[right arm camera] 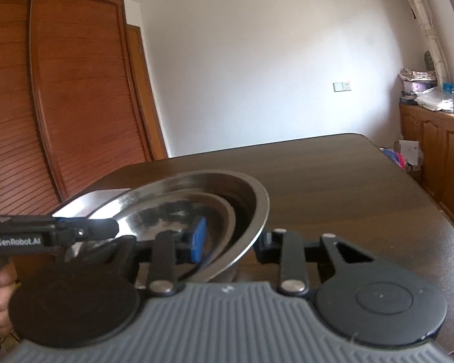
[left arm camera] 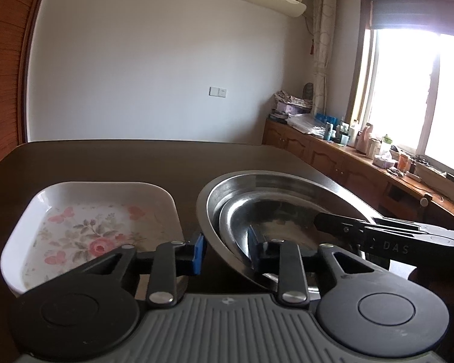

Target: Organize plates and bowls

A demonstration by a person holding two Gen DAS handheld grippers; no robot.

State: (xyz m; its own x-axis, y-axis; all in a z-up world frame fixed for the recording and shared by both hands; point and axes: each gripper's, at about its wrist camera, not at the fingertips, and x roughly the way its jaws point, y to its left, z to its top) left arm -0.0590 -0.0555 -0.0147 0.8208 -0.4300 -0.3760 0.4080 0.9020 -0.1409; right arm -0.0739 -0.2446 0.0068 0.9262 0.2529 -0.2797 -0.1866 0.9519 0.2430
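Observation:
Two nested steel bowls sit on the dark table, a large steel bowl [left arm camera: 287, 181] with a smaller steel bowl [left arm camera: 257, 211] inside. My left gripper [left arm camera: 227, 249] is open, its fingers straddling the near-left rim of the steel bowls. My right gripper [right arm camera: 230, 242] is also open and straddles the opposite rim [right arm camera: 257, 217]; it shows in the left wrist view [left arm camera: 333, 222] reaching into the bowls from the right. A white rectangular dish with pink flowers [left arm camera: 90, 227] lies left of the bowls. The left gripper shows in the right wrist view [right arm camera: 106, 230].
The dark wooden table [left arm camera: 136, 163] stretches back to a white wall. A wooden cabinet [right arm camera: 60, 90] stands at the left. A cluttered sideboard [left arm camera: 363, 151] runs under the window at the right.

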